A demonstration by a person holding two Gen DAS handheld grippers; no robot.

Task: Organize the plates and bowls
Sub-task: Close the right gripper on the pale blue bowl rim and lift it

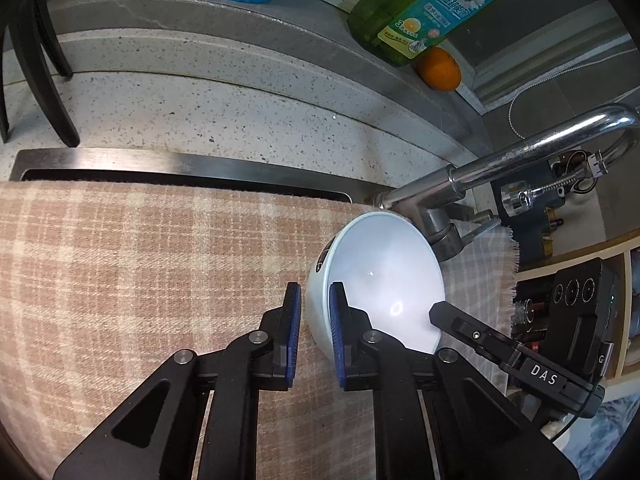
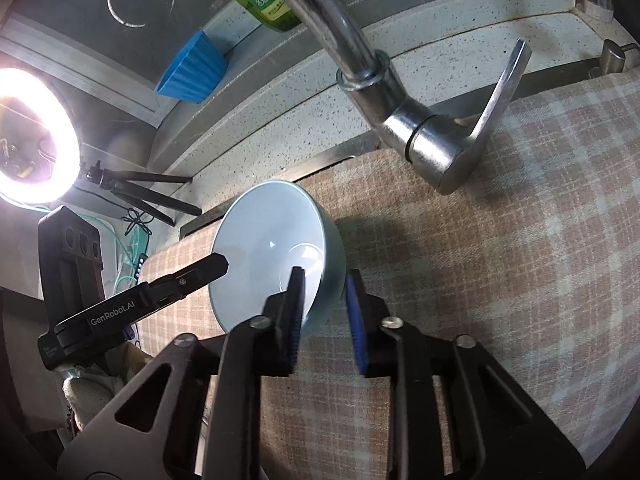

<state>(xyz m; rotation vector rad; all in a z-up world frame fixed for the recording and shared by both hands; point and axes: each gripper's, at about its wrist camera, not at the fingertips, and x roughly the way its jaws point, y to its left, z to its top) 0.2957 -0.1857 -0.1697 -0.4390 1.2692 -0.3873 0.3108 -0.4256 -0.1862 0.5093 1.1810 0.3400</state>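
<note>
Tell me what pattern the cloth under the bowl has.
Beige and cream plaid cloth, clearest in the left wrist view.

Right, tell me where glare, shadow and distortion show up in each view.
Left wrist view: small glare spots sit inside the white bowl, and fisheye curvature bends the speckled countertop edges. Right wrist view: the ring light blows out to pure white at far left, and the bowl casts a dark shadow rightward onto the plaid cloth.

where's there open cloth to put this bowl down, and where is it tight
Free: the checked cloth left of the bowl, up to the steel sink rim; also the cloth right of the right claw. Crowded: around the faucet just behind the bowl, which both claws pinch by its wall, left claw.
</note>
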